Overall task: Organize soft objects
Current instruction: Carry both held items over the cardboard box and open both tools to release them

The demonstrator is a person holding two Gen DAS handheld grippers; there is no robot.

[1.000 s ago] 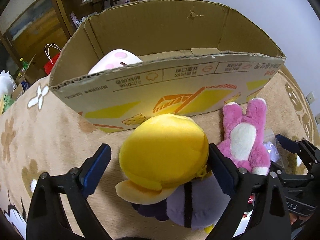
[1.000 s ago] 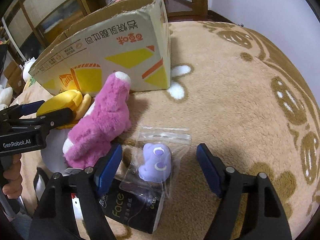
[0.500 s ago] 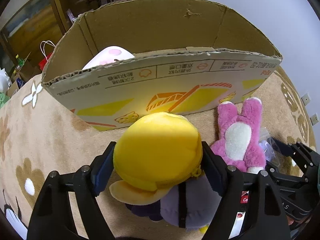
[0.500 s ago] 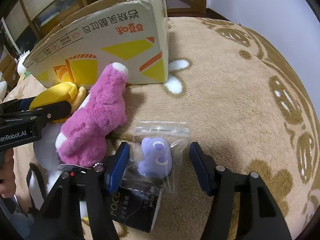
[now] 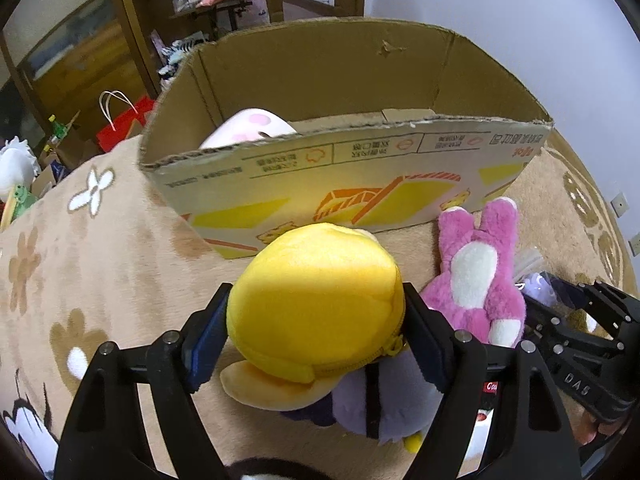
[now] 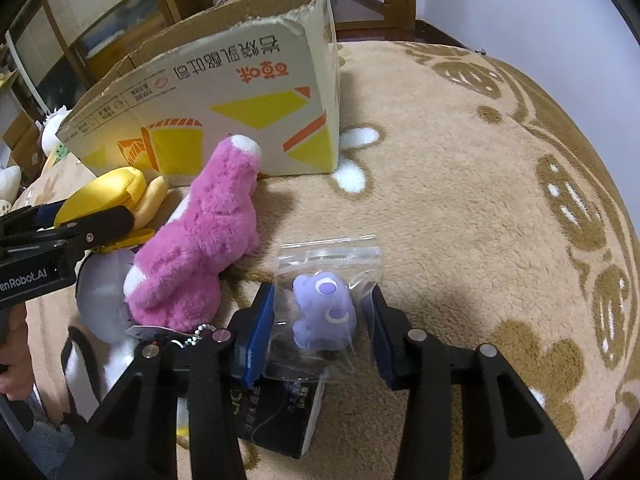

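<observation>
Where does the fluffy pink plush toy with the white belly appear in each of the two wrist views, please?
Left wrist view: the fluffy pink plush toy lies right of centre, beside the yellow plush.
Right wrist view: the same toy lies left of centre, seen from its side, just beyond the bagged purple figure.
Shared landmark: the open cardboard box with yellow and orange print, standing just behind the toy in both.

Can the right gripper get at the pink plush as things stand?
Probably not right away: the right gripper has been closing around the bagged purple toy. The pink plush lies uncovered just beside it, so it's reachable once freed.
</observation>
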